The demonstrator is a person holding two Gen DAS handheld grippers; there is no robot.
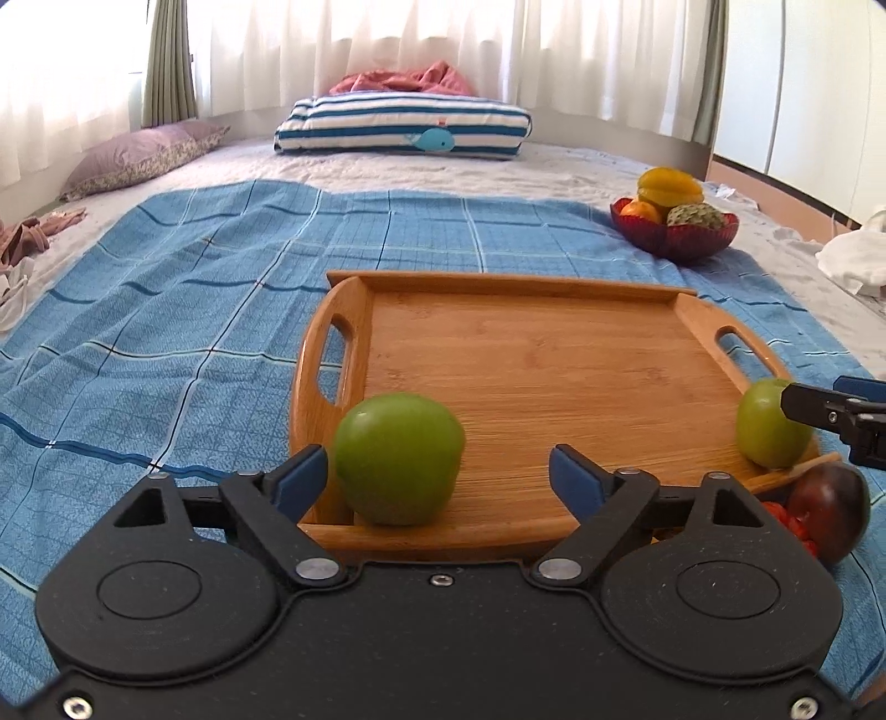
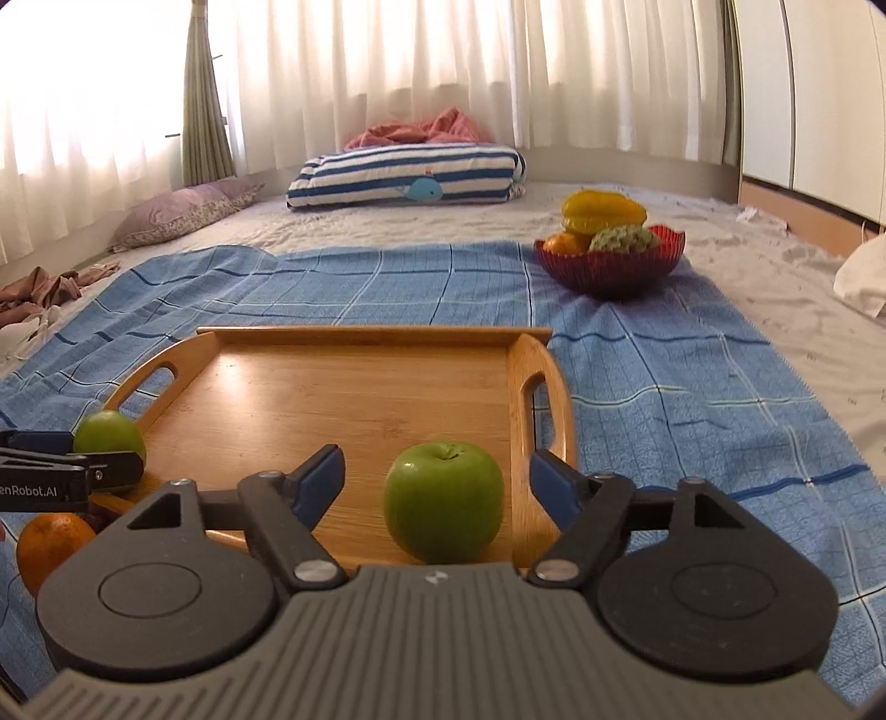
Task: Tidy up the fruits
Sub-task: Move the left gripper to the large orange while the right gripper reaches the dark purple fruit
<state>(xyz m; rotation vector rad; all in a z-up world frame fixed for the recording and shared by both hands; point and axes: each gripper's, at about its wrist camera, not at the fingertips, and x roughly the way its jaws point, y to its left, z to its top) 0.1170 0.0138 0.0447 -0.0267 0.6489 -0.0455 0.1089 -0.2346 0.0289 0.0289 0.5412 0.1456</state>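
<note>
— Presently, status? 
— Both green apples [image 1: 398, 458] [image 2: 444, 503] sit on the tray's [image 1: 531, 354] near edge; left gripper [image 1: 437, 476] and right gripper [image 2: 437, 476] gape wide, empty. 
— Risk? 
— Apples rolling off — likely if nudged.

bed [image 1: 443, 166] carries blue cloth [image 1: 194, 310], striped pillow [image 1: 404, 124].

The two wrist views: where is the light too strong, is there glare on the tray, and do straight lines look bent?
Left wrist view: curtains blown out white, far tray rim bowed by the fisheye. Right wrist view: curtains overexposed at left, a pale glare patch on the tray floor, blue cloth lines curve toward the edges.
</note>
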